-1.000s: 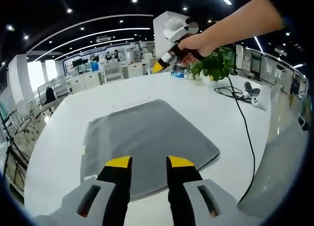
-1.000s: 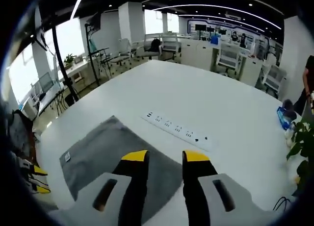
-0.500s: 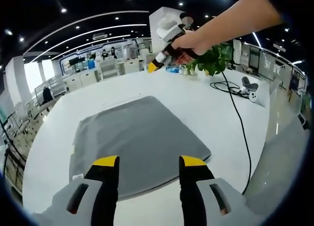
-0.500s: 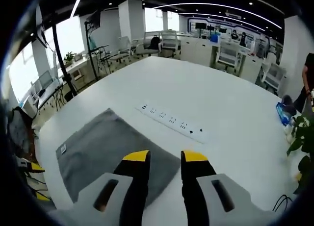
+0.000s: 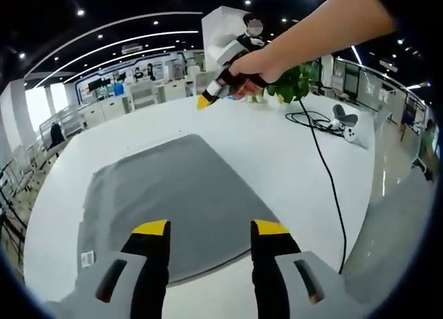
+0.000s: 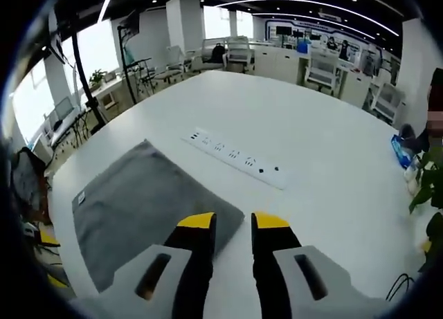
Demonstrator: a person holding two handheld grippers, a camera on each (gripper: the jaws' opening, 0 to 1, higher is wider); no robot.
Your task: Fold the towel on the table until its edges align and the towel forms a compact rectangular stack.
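A grey towel (image 5: 173,194) lies flat on the white table (image 5: 291,160), spread out in one layer with a small white tag at its near left corner. My left gripper (image 5: 211,229) hovers over the towel's near edge, open wide with nothing between its jaws. A hand holds my right gripper (image 5: 208,99) above the table past the towel's far edge. In the right gripper view the towel (image 6: 138,201) lies below and to the left. There my right gripper (image 6: 233,222) hangs over the towel's corner, its jaws a narrow gap apart and empty.
A white power strip (image 6: 235,160) lies on the table beyond the towel. A potted plant (image 5: 294,84) stands at the far side. A black cable (image 5: 325,174) runs across the table to a small white device (image 5: 344,123). Desks and chairs surround the table.
My left jaws have spread wider than a second ago. The right jaws have drawn slightly closer together. The right gripper has come lower, toward the towel's far edge. The towel lies unchanged.
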